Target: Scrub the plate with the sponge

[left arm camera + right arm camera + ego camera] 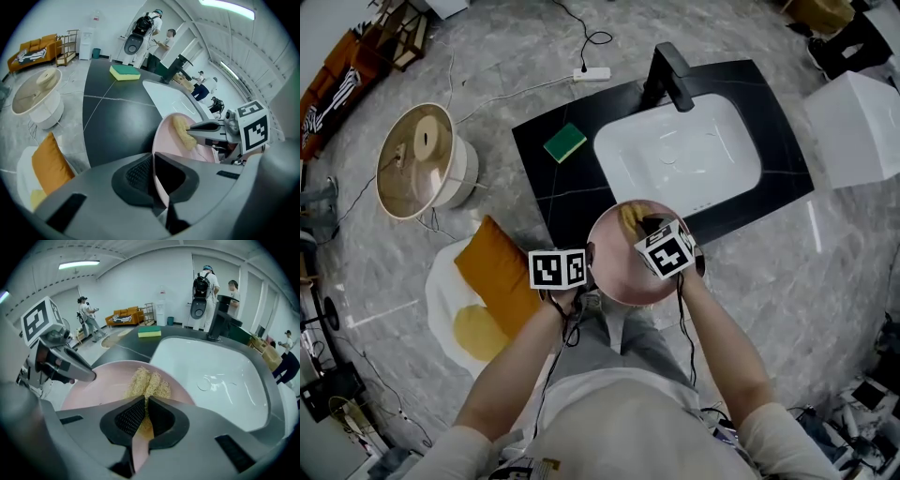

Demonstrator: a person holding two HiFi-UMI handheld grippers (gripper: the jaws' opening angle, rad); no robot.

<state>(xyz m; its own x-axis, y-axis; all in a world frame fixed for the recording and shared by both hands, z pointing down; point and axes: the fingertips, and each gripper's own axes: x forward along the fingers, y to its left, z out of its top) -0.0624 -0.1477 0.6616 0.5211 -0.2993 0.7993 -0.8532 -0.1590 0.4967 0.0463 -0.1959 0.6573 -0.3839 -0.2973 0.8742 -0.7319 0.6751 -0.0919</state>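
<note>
Yellow sponge (149,382) pinched between right gripper's (144,405) jaws, against pink plate (101,387).

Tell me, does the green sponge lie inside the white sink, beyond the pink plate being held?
No. The green sponge lies on the black countertop beside the white sink, not in it; the head view shows this. The pink plate is indeed held in front.

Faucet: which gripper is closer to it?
Right. The right gripper holds the yellow sponge on the plate's far side, toward the faucet; the left gripper clamps the plate's near left rim.
</note>
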